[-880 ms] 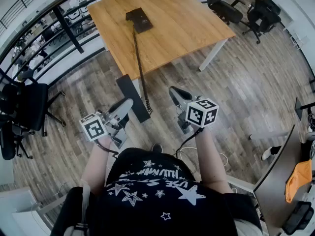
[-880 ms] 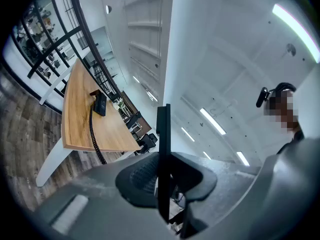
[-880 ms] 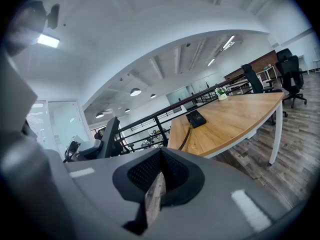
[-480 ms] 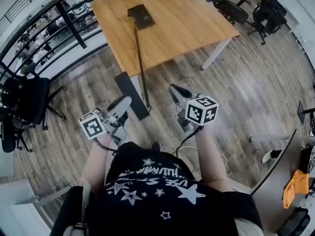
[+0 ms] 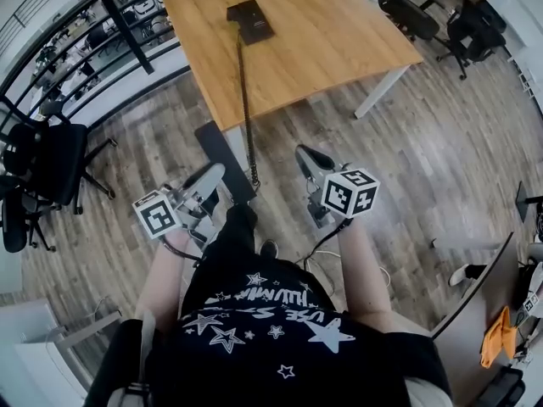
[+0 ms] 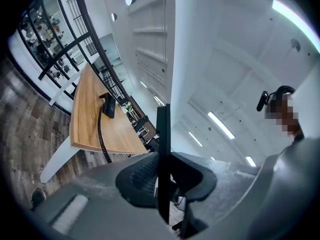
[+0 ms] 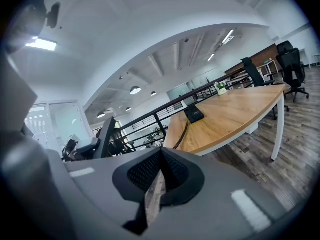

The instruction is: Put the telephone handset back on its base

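Observation:
The black telephone base (image 5: 251, 19) sits on the far part of a wooden table (image 5: 339, 32). Its coiled cord (image 5: 246, 100) runs off the near edge and hangs down to the black handset (image 5: 219, 153), a long flat bar held above the floor. My left gripper (image 5: 208, 176) is shut on the handset. In the left gripper view the handset (image 6: 162, 129) stands edge-on between the pads of the left gripper (image 6: 162, 176), with the base (image 6: 108, 106) and cord (image 6: 100, 134) far off. My right gripper (image 5: 310, 161) is shut and holds nothing. The right gripper view shows that gripper (image 7: 159, 176), the base (image 7: 193, 115) and the table (image 7: 235, 111).
A black railing (image 5: 102, 32) runs along the left behind the table. A black office chair (image 5: 42, 176) stands at the left, and more chairs (image 5: 416, 11) at the upper right. Wood floor lies between me and the table. A dark desk edge (image 5: 475, 303) is at the lower right.
The table and base have slid upward in the head view. A dark trouser leg has come into view between the grippers. Both grippers keep nearly the same pose, the handset still in the left.

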The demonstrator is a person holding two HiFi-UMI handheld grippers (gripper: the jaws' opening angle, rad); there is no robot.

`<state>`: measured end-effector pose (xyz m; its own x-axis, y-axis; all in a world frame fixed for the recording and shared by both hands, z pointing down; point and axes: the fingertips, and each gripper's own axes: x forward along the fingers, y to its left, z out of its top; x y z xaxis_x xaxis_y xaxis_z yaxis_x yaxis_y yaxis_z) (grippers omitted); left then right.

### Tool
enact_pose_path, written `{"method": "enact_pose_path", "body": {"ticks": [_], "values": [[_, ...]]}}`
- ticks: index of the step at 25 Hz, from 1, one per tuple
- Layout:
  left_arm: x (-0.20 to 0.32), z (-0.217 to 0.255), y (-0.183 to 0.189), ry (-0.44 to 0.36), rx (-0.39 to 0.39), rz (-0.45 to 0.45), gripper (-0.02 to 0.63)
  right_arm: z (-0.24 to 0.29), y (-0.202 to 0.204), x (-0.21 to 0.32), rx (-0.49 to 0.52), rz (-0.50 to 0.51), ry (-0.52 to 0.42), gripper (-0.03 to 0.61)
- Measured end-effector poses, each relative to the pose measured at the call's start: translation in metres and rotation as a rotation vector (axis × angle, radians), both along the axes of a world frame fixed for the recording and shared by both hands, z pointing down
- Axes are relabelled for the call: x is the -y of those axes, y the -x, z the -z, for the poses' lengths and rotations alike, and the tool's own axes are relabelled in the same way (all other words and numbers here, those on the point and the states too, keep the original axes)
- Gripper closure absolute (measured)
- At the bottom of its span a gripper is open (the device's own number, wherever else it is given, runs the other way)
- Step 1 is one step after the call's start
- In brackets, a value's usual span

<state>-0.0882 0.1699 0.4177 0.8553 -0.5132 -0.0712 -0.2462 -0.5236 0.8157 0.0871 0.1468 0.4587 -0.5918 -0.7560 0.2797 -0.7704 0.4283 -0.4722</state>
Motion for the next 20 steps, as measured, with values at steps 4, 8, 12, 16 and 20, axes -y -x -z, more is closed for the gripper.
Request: {"method": "enact_pose_path", "body": {"ticks": [4, 8, 12, 16, 20], "values": [[0.024, -0.008, -0.003, 0.007, 0.0, -0.017, 0.537, -0.006, -0.002, 0.018, -0.013, -0.011, 0.011, 0.58], [0.061, -0.012, -0.009, 0.013, -0.022, -0.047, 0.537, -0.005, -0.014, 0.05, -0.029, -0.05, 0.017, 0.58], [0.113, -0.014, -0.014, 0.029, -0.051, -0.064, 0.537, -0.005, -0.02, 0.095, -0.051, -0.065, 0.035, 0.58], [0.167, -0.02, -0.019, 0.043, -0.057, -0.093, 0.537, -0.009, -0.019, 0.15, -0.06, -0.073, 0.052, 0.58], [0.217, -0.023, -0.022, 0.048, -0.073, -0.117, 0.537, -0.011, -0.012, 0.203, -0.055, -0.079, 0.067, 0.58]]}}
